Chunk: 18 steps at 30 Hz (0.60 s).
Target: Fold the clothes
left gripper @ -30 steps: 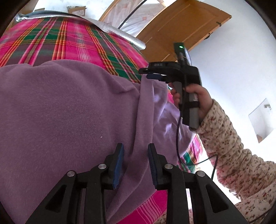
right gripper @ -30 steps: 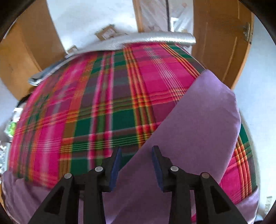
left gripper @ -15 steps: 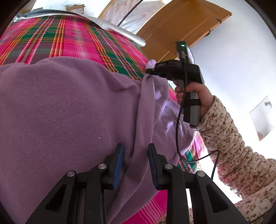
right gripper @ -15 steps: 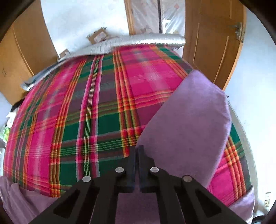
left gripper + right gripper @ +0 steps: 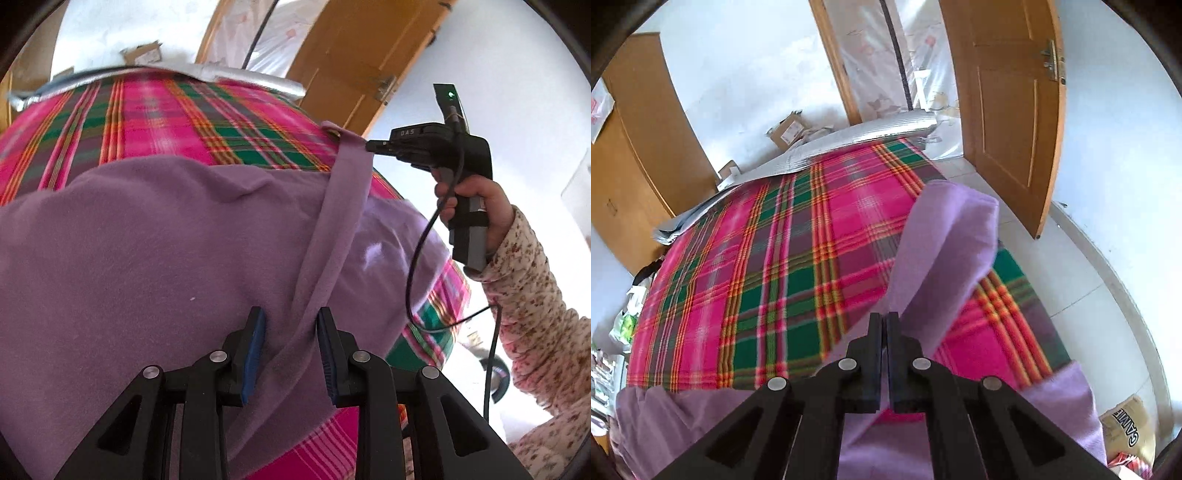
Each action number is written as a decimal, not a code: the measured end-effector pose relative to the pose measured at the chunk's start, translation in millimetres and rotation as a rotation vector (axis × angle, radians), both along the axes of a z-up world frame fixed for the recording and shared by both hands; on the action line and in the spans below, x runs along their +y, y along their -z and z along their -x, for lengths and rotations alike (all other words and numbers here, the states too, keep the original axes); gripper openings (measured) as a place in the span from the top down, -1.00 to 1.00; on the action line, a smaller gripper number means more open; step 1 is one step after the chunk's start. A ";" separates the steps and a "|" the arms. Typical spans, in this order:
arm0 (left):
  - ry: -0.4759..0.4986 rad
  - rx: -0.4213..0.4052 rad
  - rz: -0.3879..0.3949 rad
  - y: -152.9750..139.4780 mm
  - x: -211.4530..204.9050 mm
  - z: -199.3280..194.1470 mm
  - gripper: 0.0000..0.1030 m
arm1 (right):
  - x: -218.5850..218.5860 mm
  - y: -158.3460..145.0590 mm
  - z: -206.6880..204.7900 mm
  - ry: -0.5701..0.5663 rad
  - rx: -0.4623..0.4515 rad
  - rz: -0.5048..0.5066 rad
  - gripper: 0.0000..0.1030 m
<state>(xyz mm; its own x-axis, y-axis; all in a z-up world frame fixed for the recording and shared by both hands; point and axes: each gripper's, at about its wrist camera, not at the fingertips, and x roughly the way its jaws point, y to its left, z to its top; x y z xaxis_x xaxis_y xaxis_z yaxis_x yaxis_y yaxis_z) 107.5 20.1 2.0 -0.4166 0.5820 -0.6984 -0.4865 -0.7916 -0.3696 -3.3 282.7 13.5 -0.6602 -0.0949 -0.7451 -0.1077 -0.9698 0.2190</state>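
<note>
A purple fleece garment [image 5: 166, 258] lies on a pink and green plaid blanket [image 5: 147, 122]. My left gripper [image 5: 290, 350] hovers low over it, its blue pads [image 5: 255, 354] apart. A raised fold of the garment runs between them, and neither pad presses on it. My right gripper [image 5: 371, 146], held by a hand [image 5: 476, 199] in a floral sleeve, is shut on the garment's edge and holds a taut strip up off the blanket. In the right wrist view the right gripper [image 5: 884, 325] has its jaws together on the purple garment [image 5: 945, 251], above the blanket [image 5: 757, 277].
A wooden door [image 5: 1008, 110] stands open beyond the blanket's far right corner. A silver mat [image 5: 868, 136] and a cardboard box [image 5: 786, 129] lie at the far edge, with a wooden wardrobe [image 5: 635, 166] on the left. The right gripper's cable [image 5: 413, 266] hangs beside the garment.
The right gripper closed on the garment's edge and lifted it up and away, drawing a strip of cloth taut. The left gripper shifted slightly, its jaws as wide as before.
</note>
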 end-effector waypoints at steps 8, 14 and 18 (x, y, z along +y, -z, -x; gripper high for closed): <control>0.038 0.101 0.145 -2.1 21.1 -14.6 0.43 | 3.0 11.1 -4.3 0.002 -0.014 0.044 0.95; 0.059 0.130 0.191 -1.1 26.6 -18.3 0.43 | 4.9 10.0 -4.8 -0.001 -0.002 0.065 0.95; 0.050 0.099 0.204 3.7 26.1 -14.8 0.43 | 7.8 10.9 -6.6 0.005 0.002 0.075 0.95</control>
